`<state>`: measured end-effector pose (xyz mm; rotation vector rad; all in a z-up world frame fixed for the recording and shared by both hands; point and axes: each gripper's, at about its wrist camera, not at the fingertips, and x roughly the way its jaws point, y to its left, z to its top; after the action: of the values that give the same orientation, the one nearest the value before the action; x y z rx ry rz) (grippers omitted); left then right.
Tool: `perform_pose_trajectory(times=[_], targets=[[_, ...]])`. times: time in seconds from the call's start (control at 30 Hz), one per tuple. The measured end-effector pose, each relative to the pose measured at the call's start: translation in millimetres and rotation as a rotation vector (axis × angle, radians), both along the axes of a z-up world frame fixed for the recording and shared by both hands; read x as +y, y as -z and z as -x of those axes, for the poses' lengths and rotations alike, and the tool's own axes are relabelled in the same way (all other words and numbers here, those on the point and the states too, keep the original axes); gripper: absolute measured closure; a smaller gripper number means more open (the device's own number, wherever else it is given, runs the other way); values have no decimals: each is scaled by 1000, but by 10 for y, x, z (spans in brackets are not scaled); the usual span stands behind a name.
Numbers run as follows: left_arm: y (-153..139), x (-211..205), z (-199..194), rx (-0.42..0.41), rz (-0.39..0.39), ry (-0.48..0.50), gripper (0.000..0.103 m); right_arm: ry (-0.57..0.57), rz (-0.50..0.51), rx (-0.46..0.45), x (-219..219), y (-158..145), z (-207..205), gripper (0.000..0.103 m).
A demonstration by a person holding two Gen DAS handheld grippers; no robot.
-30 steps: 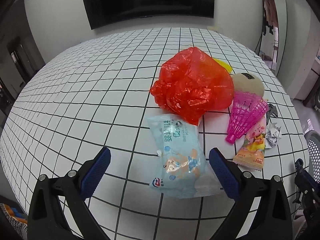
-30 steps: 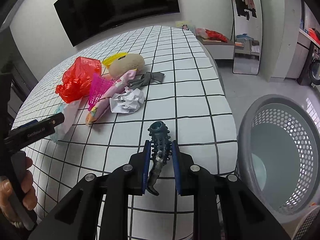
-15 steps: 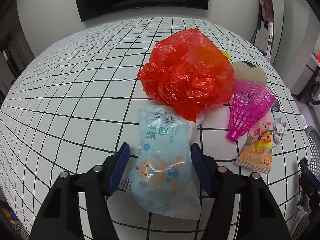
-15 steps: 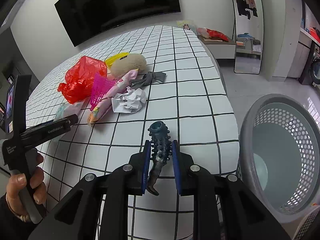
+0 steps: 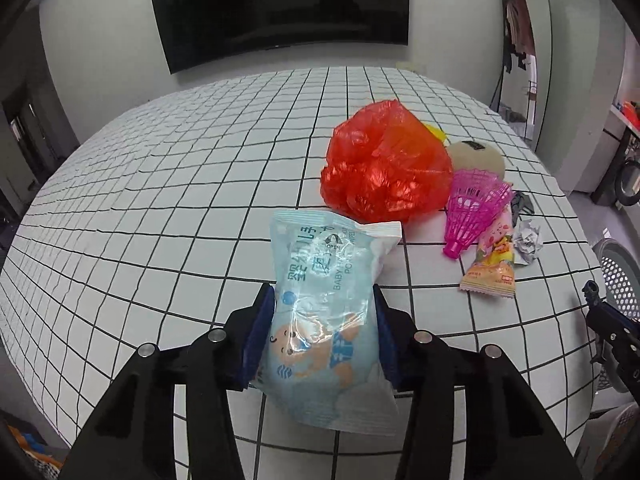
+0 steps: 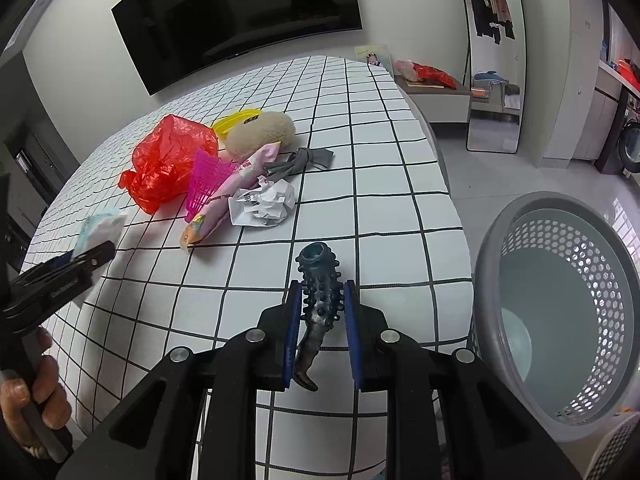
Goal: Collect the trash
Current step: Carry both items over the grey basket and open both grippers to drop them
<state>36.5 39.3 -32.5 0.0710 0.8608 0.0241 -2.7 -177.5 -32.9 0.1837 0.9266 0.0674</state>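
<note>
The left gripper is clamped on one glossy, pale-blue wipes packet, soft and pillow-shaped, held at six o'clock over the white, black-gridded tablecloth. At about one o'clock from the packet lies one crinkled red plastic bag, then one pink mesh shuttlecock of stiff plastic, one flat pink snack wrapper and one crumpled ball of white paper.

The right gripper is clenched on one dark, knobbly rubber tube, hollow at its tip and held above the table's edge. At three o'clock stands one round grey plastic basket with perforated walls, on the floor beside the table.
</note>
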Motion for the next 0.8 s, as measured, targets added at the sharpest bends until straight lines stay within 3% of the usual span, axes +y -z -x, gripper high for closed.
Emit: perform_pose_trajectory(times=[0.33, 0.8], targets=[[-426, -684, 314, -115, 46, 197, 57, 56, 18, -25, -284, -90, 225, 82], [-271, -2618, 432, -41, 69, 609, 57, 352, 54, -8, -1585, -89, 710, 82]])
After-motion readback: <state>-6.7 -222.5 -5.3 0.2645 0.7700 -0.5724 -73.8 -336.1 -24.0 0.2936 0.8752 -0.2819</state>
